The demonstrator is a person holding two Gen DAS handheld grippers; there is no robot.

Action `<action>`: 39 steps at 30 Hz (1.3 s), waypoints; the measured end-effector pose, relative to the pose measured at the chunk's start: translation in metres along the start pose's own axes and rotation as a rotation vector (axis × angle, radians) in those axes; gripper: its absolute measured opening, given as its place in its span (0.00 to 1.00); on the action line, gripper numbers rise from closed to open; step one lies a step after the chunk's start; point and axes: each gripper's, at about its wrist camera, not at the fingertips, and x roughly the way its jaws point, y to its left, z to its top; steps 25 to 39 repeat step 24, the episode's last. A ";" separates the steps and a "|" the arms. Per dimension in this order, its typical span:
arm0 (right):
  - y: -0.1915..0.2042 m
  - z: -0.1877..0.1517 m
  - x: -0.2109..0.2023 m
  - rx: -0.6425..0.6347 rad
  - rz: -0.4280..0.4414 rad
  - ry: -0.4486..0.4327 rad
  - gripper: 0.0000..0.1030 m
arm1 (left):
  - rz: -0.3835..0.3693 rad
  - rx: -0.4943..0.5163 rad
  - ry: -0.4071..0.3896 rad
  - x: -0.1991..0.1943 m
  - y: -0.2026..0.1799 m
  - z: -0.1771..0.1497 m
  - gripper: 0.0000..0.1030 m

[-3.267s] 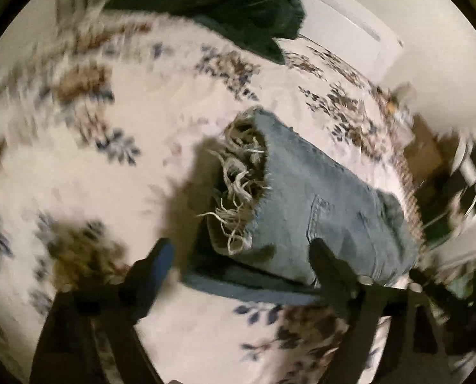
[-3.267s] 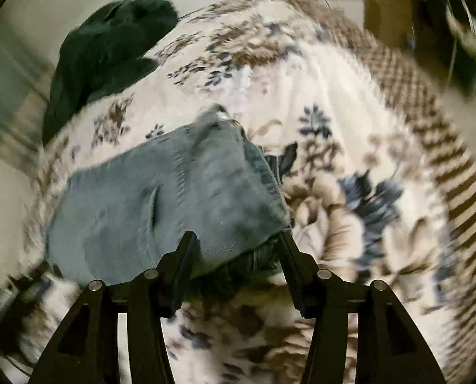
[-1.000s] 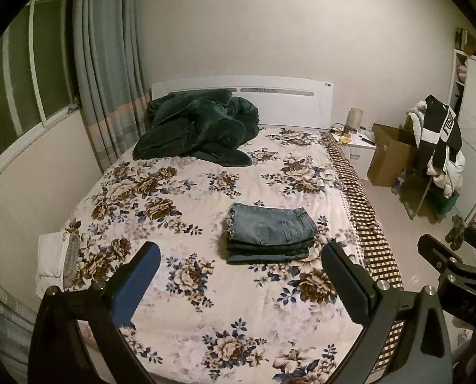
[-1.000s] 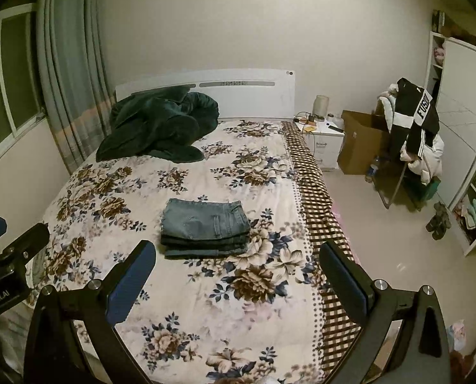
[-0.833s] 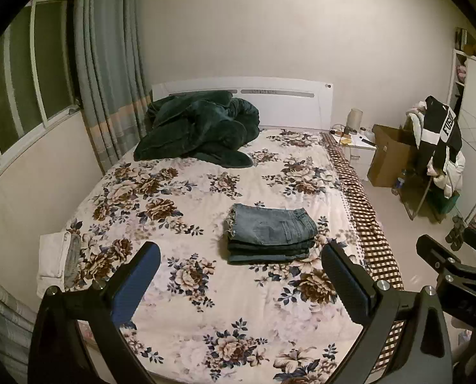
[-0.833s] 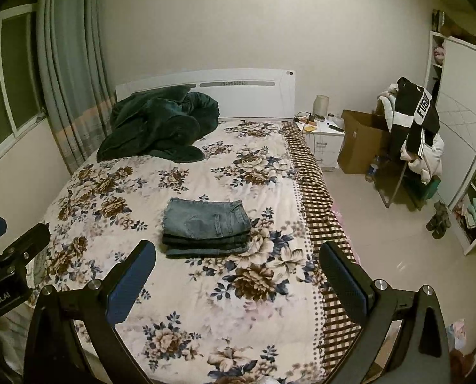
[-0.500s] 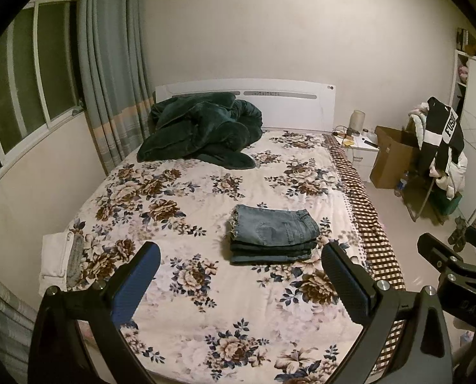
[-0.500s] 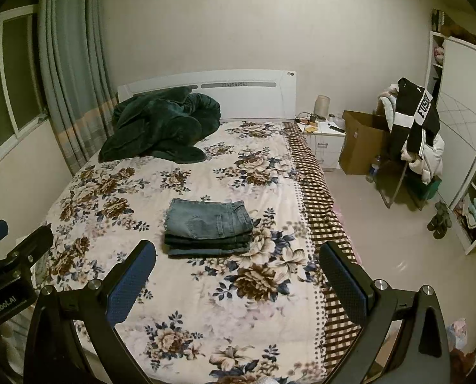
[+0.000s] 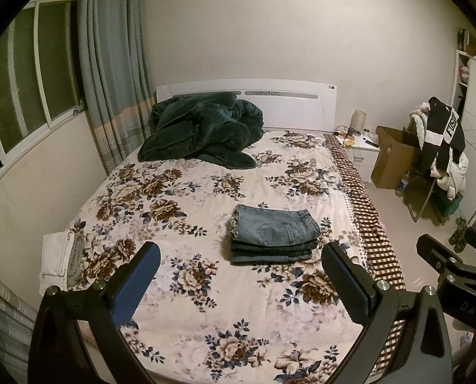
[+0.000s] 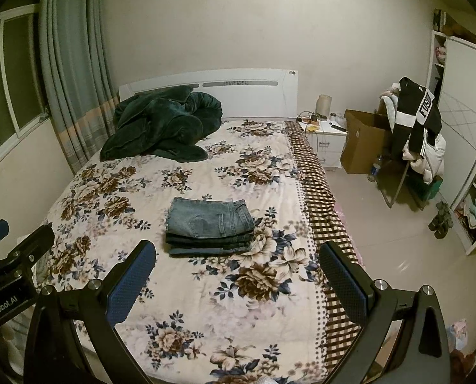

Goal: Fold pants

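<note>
The blue jeans (image 9: 273, 236) lie folded in a neat stack in the middle of the floral bed cover (image 9: 186, 288); they also show in the right wrist view (image 10: 208, 226). My left gripper (image 9: 238, 281) is open and empty, held well back from the foot of the bed. My right gripper (image 10: 234, 281) is open and empty too, at a like distance. Each gripper's body shows at the edge of the other's view.
A dark green blanket (image 9: 202, 131) is heaped by the white headboard (image 9: 270, 102). Folded white cloth (image 9: 57, 259) lies at the bed's left edge. A nightstand (image 10: 327, 137), cardboard box (image 10: 362, 140) and clothes-laden chair (image 10: 414, 147) stand right of the bed. Curtains (image 9: 113, 73) hang at left.
Earlier both grippers were close at the jeans stack on the bed. Both have since pulled far back and open wide; over the last second the views barely shift.
</note>
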 end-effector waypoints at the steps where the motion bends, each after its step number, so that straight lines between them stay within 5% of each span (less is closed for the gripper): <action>1: 0.000 0.000 0.000 0.000 -0.002 -0.001 1.00 | -0.001 0.000 0.000 -0.001 0.000 0.000 1.00; 39: -0.005 -0.001 0.006 -0.004 -0.002 0.004 1.00 | 0.001 0.002 -0.002 0.002 -0.003 0.002 1.00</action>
